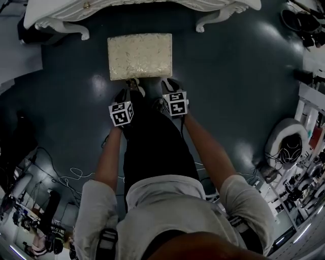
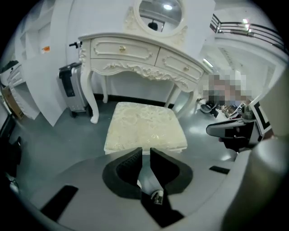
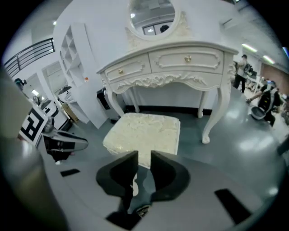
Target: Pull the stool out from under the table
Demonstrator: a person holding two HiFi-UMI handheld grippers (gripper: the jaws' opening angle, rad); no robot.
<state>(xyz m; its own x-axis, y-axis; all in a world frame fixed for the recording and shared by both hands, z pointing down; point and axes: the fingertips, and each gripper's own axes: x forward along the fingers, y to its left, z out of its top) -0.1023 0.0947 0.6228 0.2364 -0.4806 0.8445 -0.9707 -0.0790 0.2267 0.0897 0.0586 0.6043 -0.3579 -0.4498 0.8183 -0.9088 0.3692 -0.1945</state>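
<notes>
The cream cushioned stool (image 1: 139, 56) (image 2: 144, 126) (image 3: 144, 133) stands on the dark floor in front of the white carved dressing table (image 1: 56, 15) (image 2: 135, 49) (image 3: 171, 58), clear of its legs. My left gripper (image 1: 133, 87) (image 2: 146, 154) hovers over the stool's near edge at the left. Its jaws stand close together with a narrow gap and nothing between them. My right gripper (image 1: 170, 85) (image 3: 144, 159) hangs beside it at the right, its jaws likewise nearly together and empty. Neither gripper touches the stool.
A dark upright appliance (image 2: 67, 85) stands left of the table. Loose cables (image 1: 71, 177) lie on the floor at the left. Equipment and a white round device (image 1: 289, 144) crowd the right side. People (image 3: 266, 99) stand far off at the right.
</notes>
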